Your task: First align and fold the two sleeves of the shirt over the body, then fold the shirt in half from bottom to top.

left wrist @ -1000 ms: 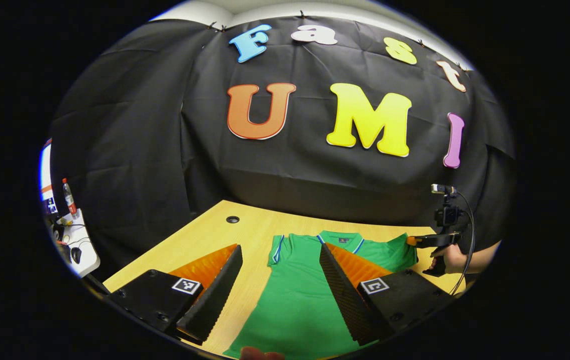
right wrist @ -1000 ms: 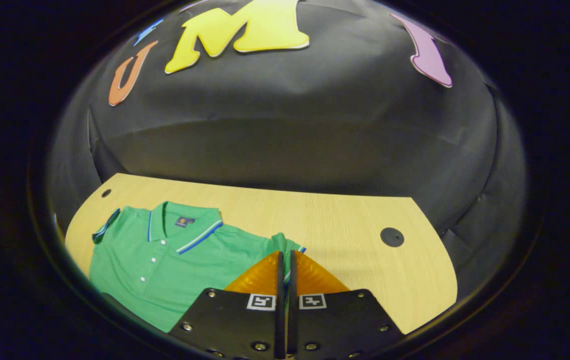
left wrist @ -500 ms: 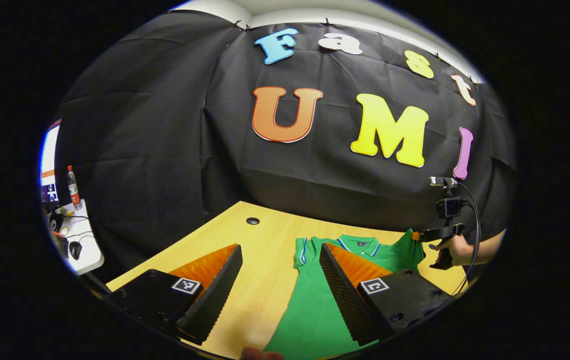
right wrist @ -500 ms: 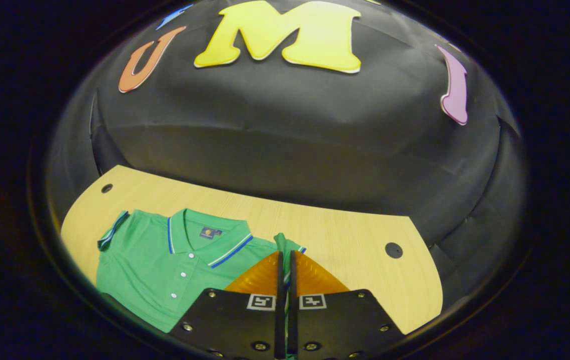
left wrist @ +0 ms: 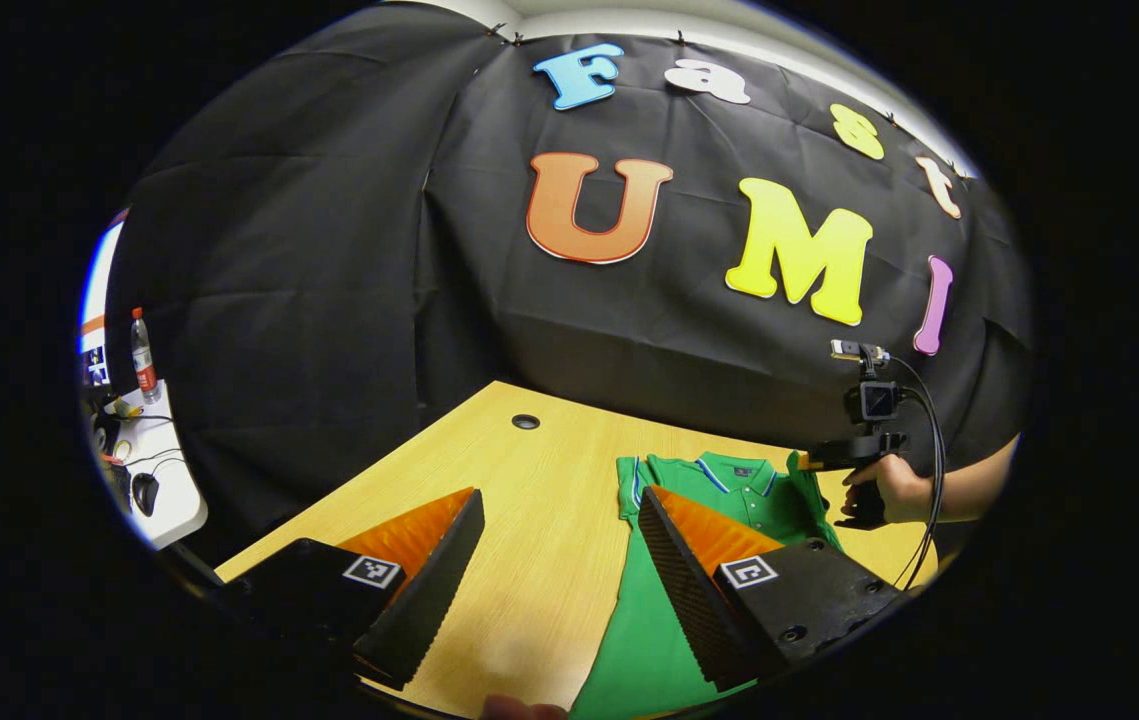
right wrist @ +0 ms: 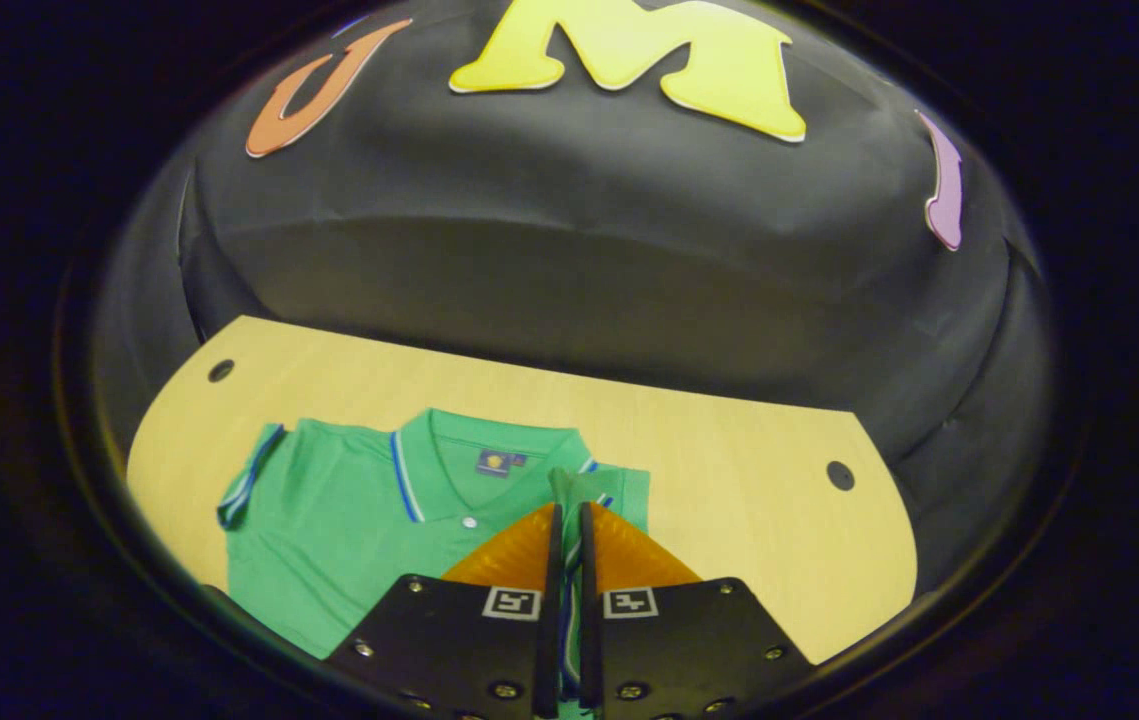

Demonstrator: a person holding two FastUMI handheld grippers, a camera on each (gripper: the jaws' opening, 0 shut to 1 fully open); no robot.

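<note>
A green polo shirt (right wrist: 349, 520) with blue-and-white trim lies face up on the wooden table (right wrist: 729, 470), collar toward the wall. My right gripper (right wrist: 566, 510) is shut on the shirt's right sleeve (right wrist: 574, 490), which is lifted and carried over the chest beside the collar. In the left gripper view the shirt (left wrist: 729, 490) lies to the right, with the right gripper (left wrist: 814, 462) and a hand (left wrist: 889, 490) over its far sleeve. My left gripper (left wrist: 559, 500) stands open above bare table left of the shirt, with nothing between its fingers. The other sleeve (right wrist: 247, 488) lies flat.
The table has a round cable hole at each far corner (right wrist: 221, 371) (right wrist: 839, 475). A white side table (left wrist: 154, 480) with a bottle (left wrist: 140, 355) and small items stands at the far left in the left gripper view. A cable (left wrist: 934, 470) hangs from the right gripper.
My right gripper has carried the pinched sleeve leftward over the shirt body toward the collar. My left gripper has shifted left, away from the shirt, staying open.
</note>
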